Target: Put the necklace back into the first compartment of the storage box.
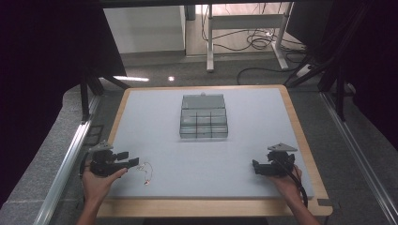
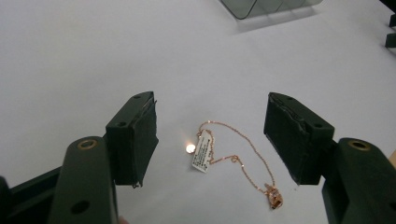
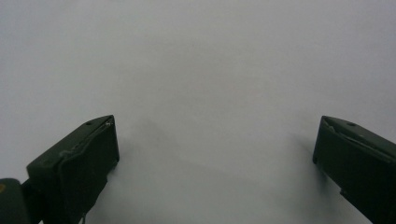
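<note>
The step in hand looks like the approach to a pick: the left gripper (image 2: 210, 140) hangs over a necklace (image 2: 233, 161) with its jaws spread wide, one on each side of the chain, and nothing between them yet. In the high view the left gripper (image 1: 133, 163) sits at the mat's near left, the necklace (image 1: 146, 172) just beyond its tips. The right gripper (image 1: 256, 168) waits at the near right, well apart from the necklace, jaws likewise wide and empty over bare mat (image 3: 196, 70).

The next move probably calls for lowering the left gripper until its tips touch the mat, then closing on a bunched part of the chain or on the tag, since a single thin strand lying flat gives little to pinch. A clear box (image 1: 203, 116) with compartments stands mid-mat, farther back, a likely place for the necklace to go.

The necklace is a fine rose-gold chain lying in a loose, irregular loop, flat on the mat. A small white printed tag (image 2: 202, 153) lies within the loop, with a small round bright spot just beside it. A small pendant or clasp (image 2: 274, 196) sits at the chain's near end. It seems light and limp, likely to dangle and swing once lifted.
</note>
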The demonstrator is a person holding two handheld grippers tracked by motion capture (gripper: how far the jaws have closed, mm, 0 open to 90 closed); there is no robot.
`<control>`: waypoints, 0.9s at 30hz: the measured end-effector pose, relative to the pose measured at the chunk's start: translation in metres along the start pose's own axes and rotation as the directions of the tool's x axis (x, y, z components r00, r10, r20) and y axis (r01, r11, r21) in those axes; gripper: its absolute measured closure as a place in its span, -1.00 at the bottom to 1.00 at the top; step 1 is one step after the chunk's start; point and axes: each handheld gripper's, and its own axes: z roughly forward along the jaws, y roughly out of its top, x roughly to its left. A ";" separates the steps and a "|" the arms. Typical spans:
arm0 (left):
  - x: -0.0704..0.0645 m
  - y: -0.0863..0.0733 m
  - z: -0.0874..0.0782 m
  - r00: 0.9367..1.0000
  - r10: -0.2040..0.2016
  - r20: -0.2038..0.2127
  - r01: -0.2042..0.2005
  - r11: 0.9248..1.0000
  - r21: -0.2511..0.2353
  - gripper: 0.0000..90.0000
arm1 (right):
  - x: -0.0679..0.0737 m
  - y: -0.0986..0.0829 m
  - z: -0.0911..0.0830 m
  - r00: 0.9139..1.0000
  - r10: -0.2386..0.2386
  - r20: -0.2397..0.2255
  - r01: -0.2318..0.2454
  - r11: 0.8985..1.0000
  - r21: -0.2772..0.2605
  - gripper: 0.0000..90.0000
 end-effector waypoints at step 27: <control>-0.016 0.000 -0.006 0.998 0.061 0.021 -0.062 0.998 0.030 -0.16 | -0.003 -0.001 -0.003 0.999 -0.035 -0.031 0.035 0.999 0.003 -0.96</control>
